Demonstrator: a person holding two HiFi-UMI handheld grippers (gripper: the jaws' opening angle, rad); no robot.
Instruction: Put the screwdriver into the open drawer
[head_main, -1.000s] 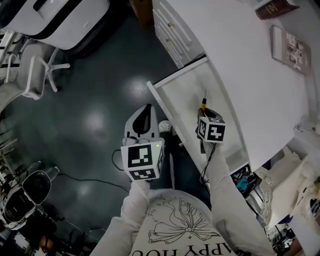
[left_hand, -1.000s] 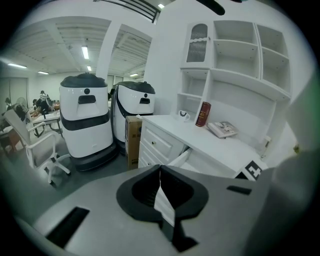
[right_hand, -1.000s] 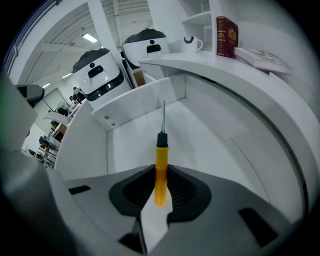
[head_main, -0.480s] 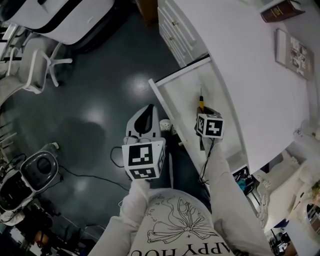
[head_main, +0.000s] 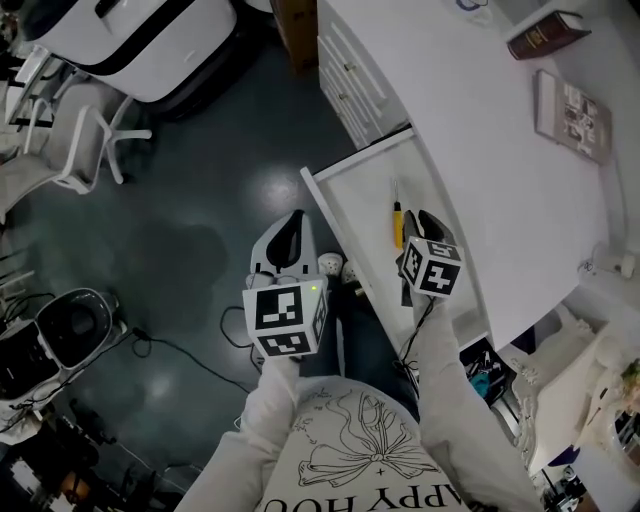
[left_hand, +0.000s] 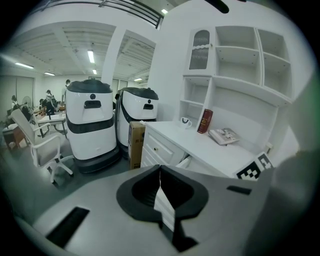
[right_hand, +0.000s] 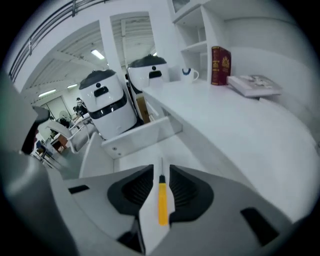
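Note:
A screwdriver (head_main: 397, 222) with a yellow handle lies on the floor of the open white drawer (head_main: 341, 196), its thin shaft pointing toward the drawer's far end. My right gripper (head_main: 428, 216) hovers just above and beside it, jaws open. In the right gripper view the screwdriver (right_hand: 163, 202) shows in the gap between the jaws of the right gripper (right_hand: 161, 172), with a little space on each side. My left gripper (head_main: 292, 218) hangs over the dark floor left of the drawer, shut and empty. In its own view the left gripper (left_hand: 160, 172) points toward the desk.
The white desk top (head_main: 500, 150) runs along the right, with a red book (head_main: 546, 33) and a magazine (head_main: 572, 105) on it. Closed drawers (head_main: 345, 65) sit beyond the open one. White machines (head_main: 150, 40) and a chair (head_main: 70, 150) stand at the far left.
The right gripper has let go of the screwdriver, which now lies on the drawer floor, and has drawn back slightly. The left gripper has stayed in place.

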